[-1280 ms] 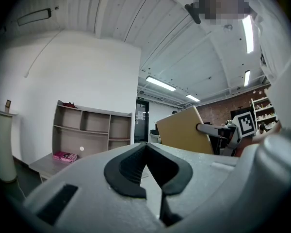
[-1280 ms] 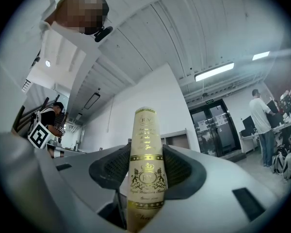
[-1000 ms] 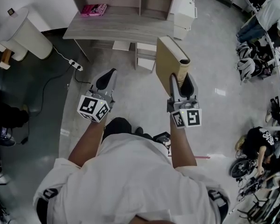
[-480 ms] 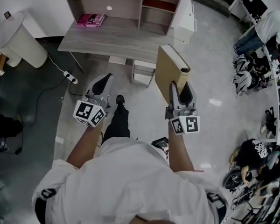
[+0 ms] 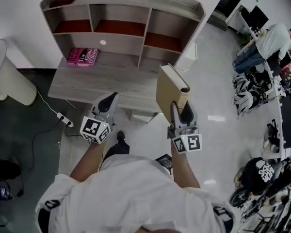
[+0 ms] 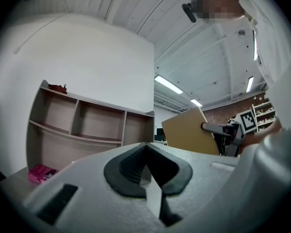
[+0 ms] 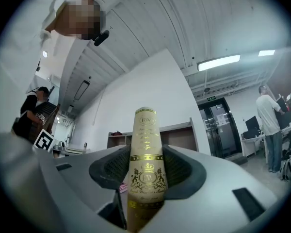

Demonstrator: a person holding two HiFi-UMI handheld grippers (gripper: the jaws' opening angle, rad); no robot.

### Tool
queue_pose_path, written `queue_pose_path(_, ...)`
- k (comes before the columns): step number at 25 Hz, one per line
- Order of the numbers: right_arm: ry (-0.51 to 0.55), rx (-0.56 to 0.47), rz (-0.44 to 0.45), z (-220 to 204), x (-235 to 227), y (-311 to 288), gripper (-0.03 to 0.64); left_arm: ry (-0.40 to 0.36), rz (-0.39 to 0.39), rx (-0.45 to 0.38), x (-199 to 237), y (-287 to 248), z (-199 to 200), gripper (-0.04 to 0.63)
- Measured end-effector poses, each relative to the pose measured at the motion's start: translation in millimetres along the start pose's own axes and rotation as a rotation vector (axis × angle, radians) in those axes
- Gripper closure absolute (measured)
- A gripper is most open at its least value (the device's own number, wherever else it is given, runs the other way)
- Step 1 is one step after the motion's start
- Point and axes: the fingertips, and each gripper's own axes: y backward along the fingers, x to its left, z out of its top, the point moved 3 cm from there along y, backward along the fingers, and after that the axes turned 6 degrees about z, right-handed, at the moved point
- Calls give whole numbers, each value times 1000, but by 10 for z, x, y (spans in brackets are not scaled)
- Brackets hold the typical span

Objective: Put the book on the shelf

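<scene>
Now carried much nearer the shelf (image 5: 146, 30), still clamping the book (image 5: 168, 90) upright by its spine in the right gripper (image 5: 181, 111), with the left gripper (image 5: 108, 104) closed on nothing, likely leaving just the placing.

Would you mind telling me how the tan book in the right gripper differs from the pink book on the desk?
The tan book has a gold-printed spine; the pink book is bright pink. The tan book stands on edge, clamped in the right gripper, while the pink book lies flat on the desk. Both are closed.
</scene>
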Motion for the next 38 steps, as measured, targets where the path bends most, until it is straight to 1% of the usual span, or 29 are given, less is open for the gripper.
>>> queue_pose_path(4, 35, 10, -52, -119, -265, -638, 414, 20, -19, 3, 550, -560, -10, 584)
queue_pose_path(8, 88, -12, -104, -185, -461, -1080, 414, 35, -46, -2, 877, -919, -66, 584)
queue_pose_path(11, 124, -18, -128, -119, -667, -1603, 413, 54, -74, 14, 1171, -1312, 18, 584)
queue_pose_path(13, 155, -19, -143, -97, -795, -1862, 414, 51, -88, 24, 1288, -1502, 50, 584)
queue_pose_path(16, 224, -15, -155, -136, -931, -2052, 414, 17, -80, 37, 1346, -1599, -13, 584)
queue_pose_path(18, 285, -3, -146, -187, -1003, -2174, 414, 3, -68, 40, 1370, -1624, -60, 584)
queue_pose_path(20, 339, 5, -128, -252, -1078, -2332, 414, 7, -51, 50, 1411, -1667, -107, 584)
queue_pose_path(24, 399, 0, -78, -380, -1229, -2595, 414, 2, -7, 88, 1395, -1736, -228, 584)
queue_pose_path(27, 434, -11, -21, -463, -1305, -2785, 414, -15, 52, 104, 1341, -1768, -261, 584)
queue_pose_path(30, 424, -19, 14, -526, -1377, -2961, 414, -19, 114, 113, 1244, -1742, -243, 584)
queue_pose_path(32, 410, -4, 29, -595, -1414, -3051, 414, -29, 144, 126, 1191, -1691, -240, 584)
queue_pose_path(36, 345, 25, 26, -732, -1549, -3238, 414, -29, 194, 140, 1189, -1675, -259, 584)
queue_pose_path(38, 327, 24, 34, -774, -1581, -3322, 414, -33, 214, 143, 1182, -1661, -256, 584)
